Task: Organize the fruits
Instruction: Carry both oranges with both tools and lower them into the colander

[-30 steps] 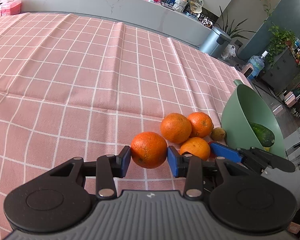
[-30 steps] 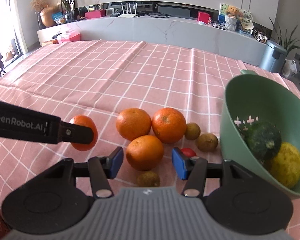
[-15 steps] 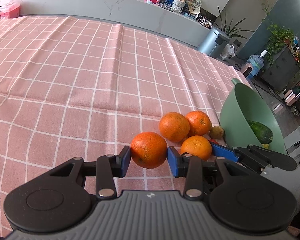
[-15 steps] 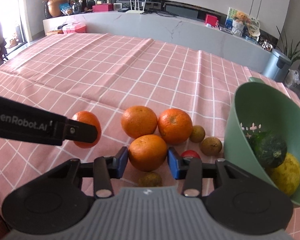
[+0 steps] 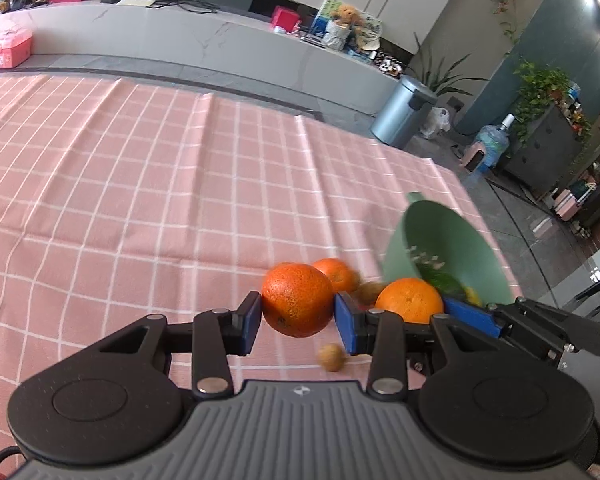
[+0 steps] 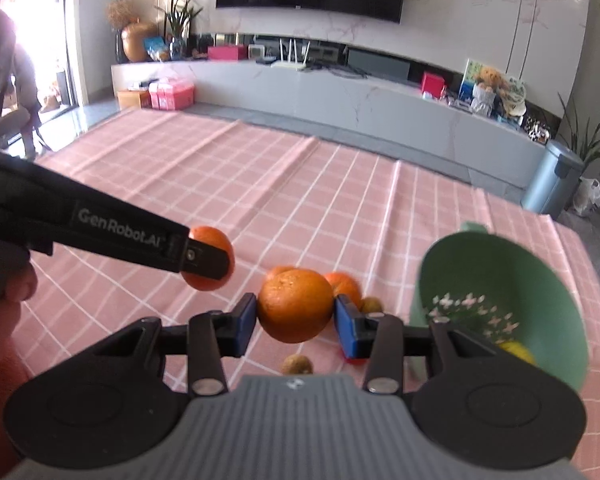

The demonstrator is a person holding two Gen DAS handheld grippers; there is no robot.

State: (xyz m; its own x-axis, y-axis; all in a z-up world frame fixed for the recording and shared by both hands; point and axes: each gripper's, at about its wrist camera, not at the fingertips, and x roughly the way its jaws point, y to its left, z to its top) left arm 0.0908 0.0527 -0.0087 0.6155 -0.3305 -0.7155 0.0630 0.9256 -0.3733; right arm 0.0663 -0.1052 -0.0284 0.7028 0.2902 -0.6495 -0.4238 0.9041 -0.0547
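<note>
The pink checked tablecloth [image 6: 300,200] fills most of both views, white grid lines and a few creases running up toward the grey marble-look counter [image 6: 340,96] at the top. Next biggest is the sage-green plastic bowl [image 6: 540,280], tipped on its side at the right of the right wrist view with its mouth facing the camera, something yellow and something dark green inside, too blurry to name. In the left wrist view the same bowl [image 5: 456,240] sits right of centre.

The left gripper [image 5: 298,312] has its blue pads clamped on a deep-orange round orange [image 5: 298,304], which hangs clear above the cloth at centre frame. The right gripper [image 6: 295,316] is pinching a second, paler round orange [image 6: 295,306] the same way, also lifted off the cloth, jaws snug on both sides. From the right wrist view the left gripper [image 6: 210,258] comes in from the left edge as a black arm, its orange half hidden behind the finger.

Two more oranges on the cloth [image 6: 344,286] sit behind the held one. Smallest: a few little brown round fruits [image 6: 297,365] lie on the cloth below and beside the grippers, and a bit of something red peeks under the right pad.
</note>
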